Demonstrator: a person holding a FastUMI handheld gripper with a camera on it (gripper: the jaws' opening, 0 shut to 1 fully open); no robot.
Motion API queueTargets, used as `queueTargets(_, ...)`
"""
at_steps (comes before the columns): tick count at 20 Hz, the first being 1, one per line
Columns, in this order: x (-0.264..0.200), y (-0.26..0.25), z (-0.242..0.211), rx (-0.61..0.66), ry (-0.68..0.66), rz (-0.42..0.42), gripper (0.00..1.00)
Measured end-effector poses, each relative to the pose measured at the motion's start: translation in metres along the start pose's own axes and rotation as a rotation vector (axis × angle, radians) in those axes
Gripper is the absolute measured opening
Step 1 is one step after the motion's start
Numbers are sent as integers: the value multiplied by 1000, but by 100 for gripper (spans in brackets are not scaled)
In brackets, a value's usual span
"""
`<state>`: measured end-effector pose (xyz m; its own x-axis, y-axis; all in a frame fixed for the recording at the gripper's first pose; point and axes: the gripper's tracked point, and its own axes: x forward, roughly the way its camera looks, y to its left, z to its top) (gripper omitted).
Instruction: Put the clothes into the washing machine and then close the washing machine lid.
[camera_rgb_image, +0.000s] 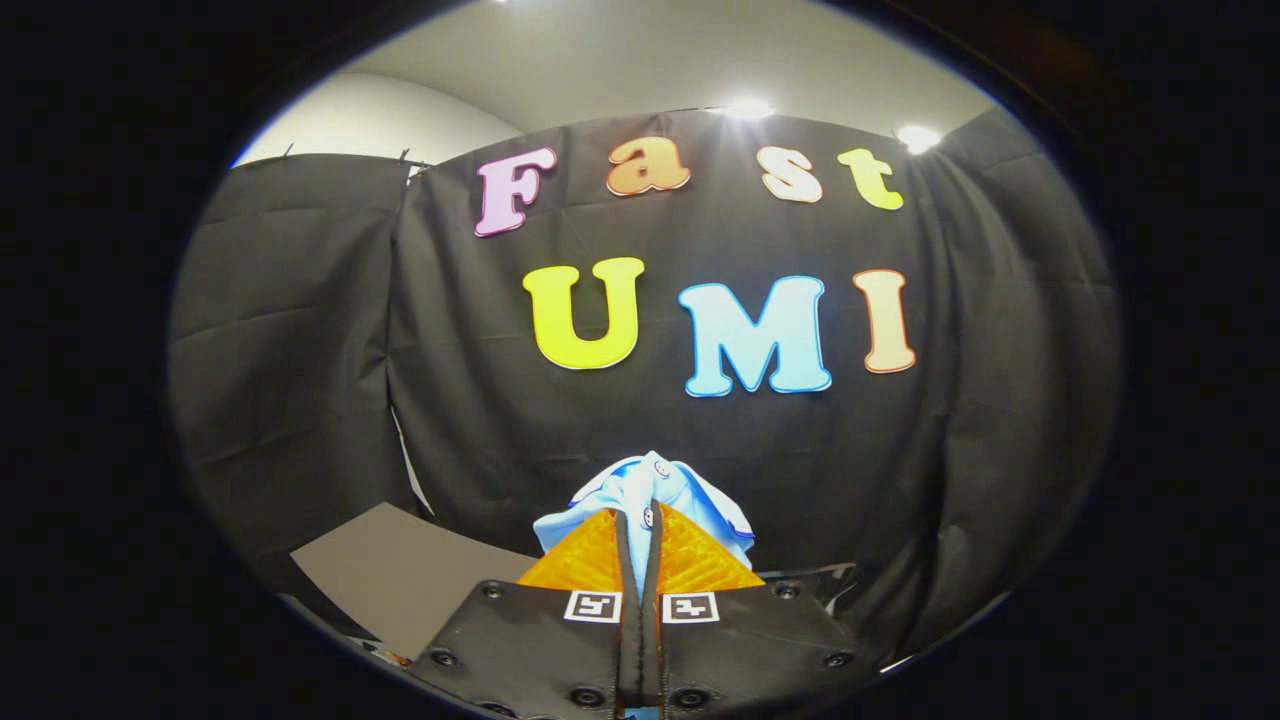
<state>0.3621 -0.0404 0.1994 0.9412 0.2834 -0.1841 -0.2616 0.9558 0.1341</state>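
A light blue buttoned garment (640, 487) is bunched up between my fingers, and my gripper (640, 525) is shut on it. The cloth sticks out above and to both sides of the fingertips (595, 550), with two small buttons showing on it. It is held up in the air in front of the booth's black cloth wall. A thin strip of the same blue cloth runs down the narrow gap between the two fingers.
A grey flat board (400, 575) lies low to the left of the fingers. A dark shiny surface (820, 580) shows low on the right behind the fingers. The black cloth wall (300, 350) stands close ahead, with ceiling lights above it.
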Motion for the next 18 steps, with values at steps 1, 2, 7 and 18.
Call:
queueTargets(1,-1,-6,-4,1,7,-10,1)
queueTargets(2,-1,-11,-8,2,14,-18,1)
queueTargets(7,-4,-26,-38,13,48,-46,1)
queueTargets(18,18,-35,-128,25,179,-76,1)
